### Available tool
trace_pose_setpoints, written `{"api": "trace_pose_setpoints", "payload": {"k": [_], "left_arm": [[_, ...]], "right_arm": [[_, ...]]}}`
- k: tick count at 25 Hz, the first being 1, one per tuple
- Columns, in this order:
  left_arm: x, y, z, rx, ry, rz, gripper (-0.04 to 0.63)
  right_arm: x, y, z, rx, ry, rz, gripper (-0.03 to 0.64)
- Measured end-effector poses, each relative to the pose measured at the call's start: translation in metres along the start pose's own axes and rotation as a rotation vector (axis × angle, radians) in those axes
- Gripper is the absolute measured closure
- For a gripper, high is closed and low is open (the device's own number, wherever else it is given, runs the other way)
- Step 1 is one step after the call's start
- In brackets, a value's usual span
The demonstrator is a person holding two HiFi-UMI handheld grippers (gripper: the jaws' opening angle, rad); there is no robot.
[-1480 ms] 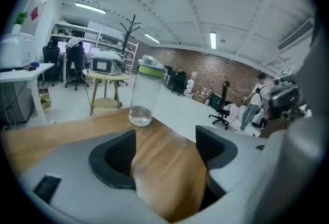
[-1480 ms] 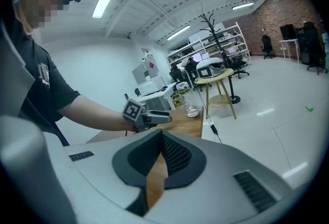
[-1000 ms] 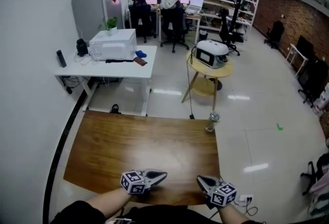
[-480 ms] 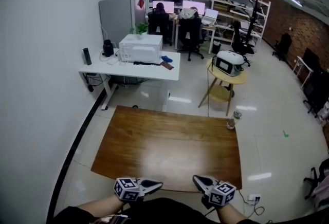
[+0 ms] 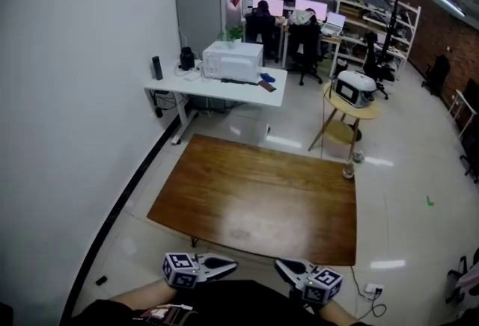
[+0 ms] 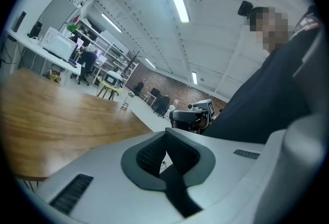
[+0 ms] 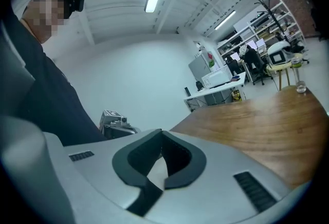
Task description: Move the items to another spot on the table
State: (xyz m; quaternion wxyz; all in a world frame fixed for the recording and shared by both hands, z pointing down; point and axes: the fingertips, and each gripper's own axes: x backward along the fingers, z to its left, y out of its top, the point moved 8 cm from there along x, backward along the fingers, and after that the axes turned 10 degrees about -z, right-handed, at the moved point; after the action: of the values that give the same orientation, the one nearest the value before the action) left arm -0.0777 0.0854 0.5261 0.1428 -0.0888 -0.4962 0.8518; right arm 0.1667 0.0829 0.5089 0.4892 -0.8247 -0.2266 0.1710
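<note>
Left claw (image 5: 233,265) and right claw (image 5: 280,265) sit low in head view, close to the wearer's body, tips angled in toward each other. Both are clenched, pads together, nothing between them. Each has a marker cube (image 5: 179,270) at its rear. Both claws hang just short of the near edge of a brown wood table (image 5: 254,197). Its top is glossy w/ pale light reflections, and it runs away and slightly to the right.

Only item by it is a small clear bottle (image 5: 349,168) at the table's far right corner, well apart from both claws. It stands upright, long axis vertical, top pointing up. Its body is see-through, too small for more detail. Can't tell if its base is on the tabletop or on the floor just past the corner.

Beyond are:
- a white table (image 5: 224,85) by the left wall w/ a white boxy appliance (image 5: 233,61)
- a round side table (image 5: 350,106) w/ another appliance
- at the back, people (image 5: 262,22) seated at lit monitors (image 5: 268,4)
</note>
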Motion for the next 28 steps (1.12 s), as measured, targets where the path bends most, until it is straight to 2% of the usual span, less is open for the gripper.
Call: {"api": "trace_pose_setpoints", "payload": {"k": [4, 6, 9, 13, 16, 20, 24, 28], "left_arm": [[0.02, 0.013, 0.005, -0.038, -0.044, -0.019, 0.591], [0.034, 0.021, 0.008, -0.053, -0.076, -0.006, 0.591], [0.065, 0.032, 0.015, -0.03, -0.1, 0.002, 0.591], [0.112, 0.028, 0.026, 0.02, -0.105, 0.003, 0.591], [0.133, 0.016, 0.028, 0.015, -0.096, 0.035, 0.591], [0.131, 0.014, 0.024, 0.033, -0.072, 0.006, 0.591], [0.127, 0.016, 0.017, 0.038, -0.044, -0.042, 0.591], [0.12, 0.01, 0.014, 0.041, -0.061, -0.015, 0.591]], "right_arm": [[-0.012, -0.003, 0.021, 0.041, -0.029, 0.04, 0.611], [-0.023, -0.005, 0.026, 0.052, -0.045, 0.007, 0.611], [-0.054, -0.01, 0.047, -0.014, -0.052, -0.083, 0.611], [-0.094, -0.035, 0.075, 0.01, -0.065, -0.034, 0.612], [-0.118, -0.034, 0.094, -0.01, -0.048, -0.039, 0.615], [-0.119, -0.031, 0.104, 0.067, -0.013, 0.022, 0.617], [-0.111, -0.026, 0.103, 0.06, 0.009, 0.039, 0.617], [-0.105, -0.032, 0.092, 0.075, 0.021, 0.024, 0.617]]}}
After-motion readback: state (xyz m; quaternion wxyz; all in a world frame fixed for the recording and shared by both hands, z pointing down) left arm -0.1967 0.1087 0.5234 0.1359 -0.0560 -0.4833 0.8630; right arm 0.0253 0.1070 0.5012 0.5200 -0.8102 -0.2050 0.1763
